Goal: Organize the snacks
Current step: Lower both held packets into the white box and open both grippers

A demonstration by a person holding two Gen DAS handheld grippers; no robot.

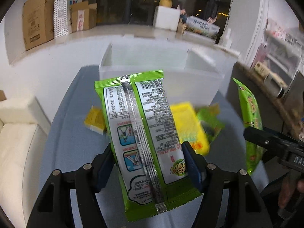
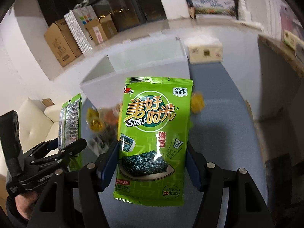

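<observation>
The left tool (image 1: pixel 150 163) is clamped on a green seaweed packet (image 1: pixel 140 133), its blue pads (image 1: pixel 191 163) pressing the packet's two side edges near the lower half, jaws roughly half apart because the packet is that wide. The packet stands upright with its printed back and silver seam toward the camera, clear of the table (image 1: pixel 62 129). That edge grip likely keeps the flat packet stiff and vertical, so it can slide into a bin on end.

The right tool (image 2: pixel 150 163) grips a second seaweed packet (image 2: pixel 153 129) the same way, front label facing the camera, pads on both side edges, jaws about half apart. It is also lifted off the table.

Beyond both tools, at the far side of the blue-grey table, sits a white open-topped bin (image 1: pixel 152 79), which I judge to be where the packets go. Between the tools and the bin lie blurred loose snacks: a yellow packet (image 1: pixel 188 125) and a small yellow box (image 1: pixel 95 119) to its left. A tissue box (image 2: pixel 205 52) sits right of the bin.
</observation>
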